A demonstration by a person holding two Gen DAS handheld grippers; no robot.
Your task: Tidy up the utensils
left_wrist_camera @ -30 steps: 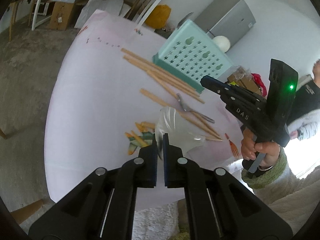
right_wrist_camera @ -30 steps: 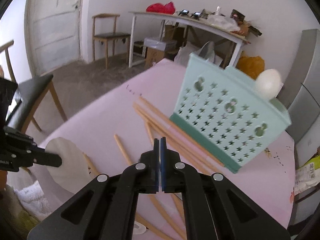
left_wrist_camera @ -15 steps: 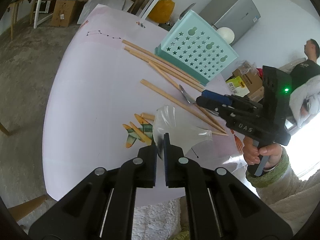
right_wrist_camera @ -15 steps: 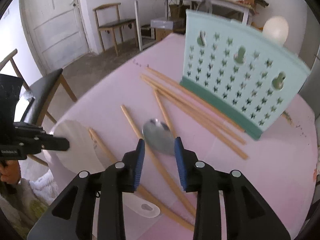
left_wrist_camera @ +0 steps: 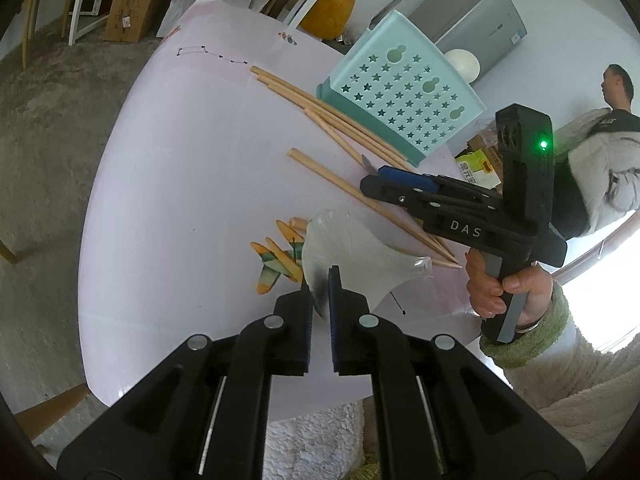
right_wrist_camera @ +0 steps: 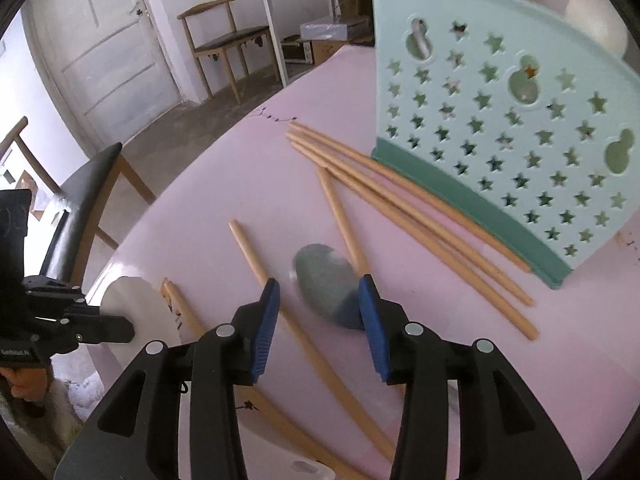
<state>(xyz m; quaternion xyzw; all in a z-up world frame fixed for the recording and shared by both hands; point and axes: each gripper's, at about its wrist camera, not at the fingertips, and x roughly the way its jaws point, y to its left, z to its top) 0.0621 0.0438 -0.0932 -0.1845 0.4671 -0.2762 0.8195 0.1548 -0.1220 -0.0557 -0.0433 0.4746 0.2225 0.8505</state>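
While my left gripper stays clenched on the clear plastic bag | right gripper opening, straddling metal spoon bowl, untouched | next: lower, close on it

**Right wrist: jaws opening over spoon**

Right gripper opening, fingers straddling spoon bowl on pink counter, not pressing. Chopsticks centre frame, teal basket upper right, left gripper at left edge.
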